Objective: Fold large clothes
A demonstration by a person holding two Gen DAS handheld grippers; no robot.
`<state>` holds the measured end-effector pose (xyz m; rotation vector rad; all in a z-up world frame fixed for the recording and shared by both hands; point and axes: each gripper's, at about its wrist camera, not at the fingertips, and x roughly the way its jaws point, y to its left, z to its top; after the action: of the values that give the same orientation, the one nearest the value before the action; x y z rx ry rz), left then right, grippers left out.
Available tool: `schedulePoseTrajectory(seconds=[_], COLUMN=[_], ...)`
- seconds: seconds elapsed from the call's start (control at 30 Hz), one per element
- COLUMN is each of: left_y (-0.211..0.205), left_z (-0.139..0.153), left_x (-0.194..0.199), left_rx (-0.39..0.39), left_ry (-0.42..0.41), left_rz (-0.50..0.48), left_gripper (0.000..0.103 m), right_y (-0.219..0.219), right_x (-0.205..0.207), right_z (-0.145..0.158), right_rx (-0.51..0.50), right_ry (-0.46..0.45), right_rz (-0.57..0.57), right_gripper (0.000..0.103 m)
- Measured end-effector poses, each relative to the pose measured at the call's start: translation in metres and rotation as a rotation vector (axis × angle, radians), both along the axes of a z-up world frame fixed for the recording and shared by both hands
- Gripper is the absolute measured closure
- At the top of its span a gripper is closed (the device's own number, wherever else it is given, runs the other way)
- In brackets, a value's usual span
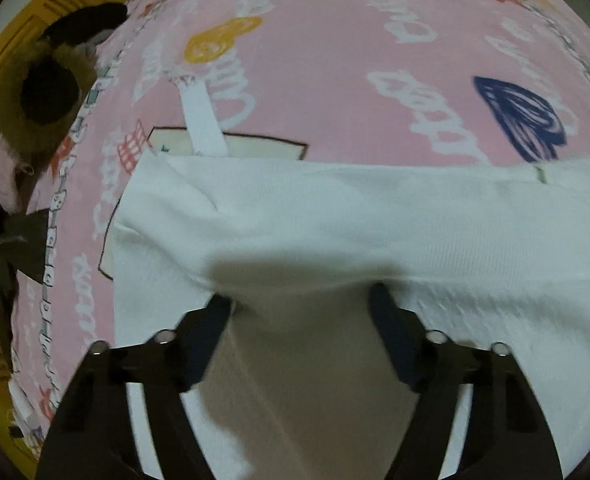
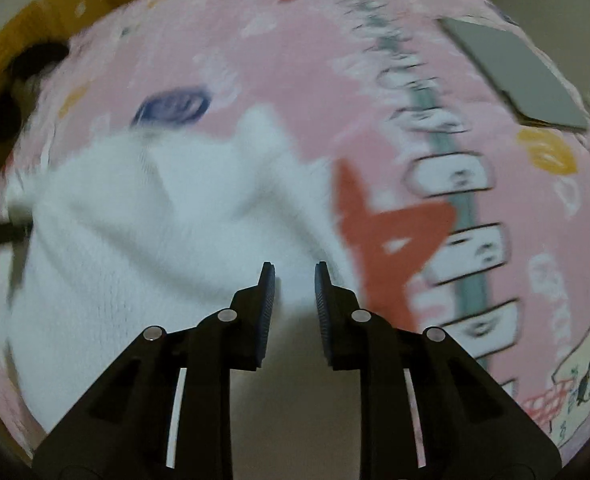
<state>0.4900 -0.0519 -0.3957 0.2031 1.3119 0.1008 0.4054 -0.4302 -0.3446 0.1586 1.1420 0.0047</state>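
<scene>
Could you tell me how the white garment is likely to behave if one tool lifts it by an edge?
The white garment looks like soft knit and lies in folds, so it would probably droop and unfold. The pink sheet beneath seems smooth, so pushing may slide or bunch the garment rather than move it flat.

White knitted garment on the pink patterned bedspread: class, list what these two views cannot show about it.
- Left wrist view: the white knitted garment runs past the right and bottom edges; its full shape is cut off.
- Right wrist view: motion blur smears its folds; the black fingers hide its near edge.
</scene>
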Motion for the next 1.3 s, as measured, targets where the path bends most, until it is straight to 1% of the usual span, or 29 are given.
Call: schedulePoseTrajectory(seconds=[0.07,0.13,0.17,0.23,0.27,0.3,0.33,0.37,0.4,0.43,0.47,0.5,0.53,0.57,0.63,0.7,0.73,0.77,0.8,0.83,0.9,0.93,1.0,1.03,1.1,1.17,1.23,1.27,1.3], left_y=[-0.006,-0.018,-0.026,-0.04,-0.05,-0.06,-0.07,-0.08,-0.084,-0.086,-0.087,-0.088,-0.087,-0.087,-0.089,-0.093,-0.093,-0.092,-0.09,-0.089,-0.087,-0.086,-0.083,-0.082,-0.08,-0.078,-0.075,-0.072,-0.069], left_z=[0.013,0.03,0.036,0.043,0.044,0.043,0.04,0.035,0.029,0.025,0.022,0.019,0.018,0.016,0.009,0.007,0.007,0.008,0.009,0.011,0.019,0.026,0.037,0.042,0.05,0.055,0.054,0.052,0.05], left_x=[-0.009,-0.023,-0.03,-0.041,-0.047,-0.051,-0.054,-0.056,-0.056,-0.055,-0.054,-0.051,-0.049,-0.047,-0.043,-0.042,-0.043,-0.043,-0.044,-0.046,-0.052,-0.057,-0.067,-0.073,-0.083,-0.094,-0.1,-0.102,-0.102], left_rx=[-0.031,-0.1,-0.132,-0.179,-0.206,-0.213,-0.214,-0.196,-0.177,-0.166,-0.159,-0.155,-0.159,-0.157,-0.141,-0.115,-0.113,-0.12,-0.125,-0.13,-0.145,-0.162,-0.21,-0.24,-0.27,-0.268,-0.255,-0.25,-0.249], left_ry=[-0.015,-0.029,-0.028,-0.029,-0.023,-0.013,-0.005,0.004,0.009,0.008,0.007,0.005,0.004,0.005,0.013,0.007,0.006,0.006,0.005,0.003,-0.009,-0.021,-0.022,-0.018,-0.006,0.002,0.018,0.03,0.039], left_rz=[-0.014,-0.018,-0.017,-0.014,-0.011,-0.017,-0.027,-0.036,-0.037,-0.03,-0.018,-0.003,0.01,0.017,0.009,-0.008,-0.009,-0.003,0.001,0.004,0.004,0.009,0.01,0.009,-0.004,-0.024,-0.034,-0.031,-0.025], left_gripper=[0.042,0.041,0.041,0.041,0.041,0.041,0.041,0.04,0.04,0.038,0.034,0.033,0.031,0.029,0.027,0.025,0.025,0.025,0.025,0.026,0.033,0.036,0.036,0.036,0.036,0.034,0.034,0.034,0.034], right_y=[-0.014,-0.01,-0.003,0.014,0.024,0.037,0.046,0.047,0.042,0.033,0.022,0.014,0.003,-0.003,-0.004,-0.009,-0.015,-0.02,-0.023,-0.028,-0.036,-0.038,-0.04,-0.041,-0.038,-0.034,-0.039,-0.042,-0.043], right_x=[0.005,0.02,0.03,0.048,0.052,0.064,0.074,0.078,0.086,0.091,0.095,0.096,0.095,0.093,0.088,0.082,0.076,0.061,0.049,0.027,-0.014,-0.036,-0.089,-0.1,-0.142,-0.169,-0.201,-0.208,-0.218], right_z=[0.003,0.004,0.004,-0.002,-0.008,-0.018,-0.028,-0.034,-0.041,-0.043,-0.042,-0.041,-0.043,-0.045,-0.044,-0.036,-0.03,-0.016,-0.007,0.006,0.02,0.024,0.027,0.025,0.019,0.007,-0.016,-0.022,-0.036], right_rx=[0.073,0.115,0.169,0.226,0.209,0.122,0.019,-0.023,-0.036,-0.03,-0.02,-0.005,0.054,0.079,0.046,0.071,0.107,0.136,0.135,0.16,0.234,0.258,0.322,0.344,0.378,0.423,0.528,0.567,0.62], right_ry=[-0.002,0.001,0.001,0.019,0.037,0.063,0.084,0.091,0.093,0.09,0.081,0.078,0.08,0.087,0.07,0.036,0.003,-0.056,-0.093,-0.142,-0.193,-0.207,-0.224,-0.221,-0.225,-0.191,-0.15,-0.139,-0.115], right_rz=[0.002,0.082,0.147,0.231,0.26,0.28,0.289,0.284,0.249,0.195,0.131,0.095,0.067,0.061,0.093,0.059,0.035,0.004,-0.017,-0.037,-0.059,-0.072,-0.12,-0.138,-0.192,-0.229,-0.367,-0.405,-0.471], right_gripper=[0.081,0.081,0.081,0.081,0.081,0.081,0.084,0.085,0.086,0.096,0.103,0.103,0.103,0.103,0.103,0.103,0.103,0.099,0.098,0.098,0.097,0.092,0.057,0.026,0.024,0.024,0.024,0.024,0.024])
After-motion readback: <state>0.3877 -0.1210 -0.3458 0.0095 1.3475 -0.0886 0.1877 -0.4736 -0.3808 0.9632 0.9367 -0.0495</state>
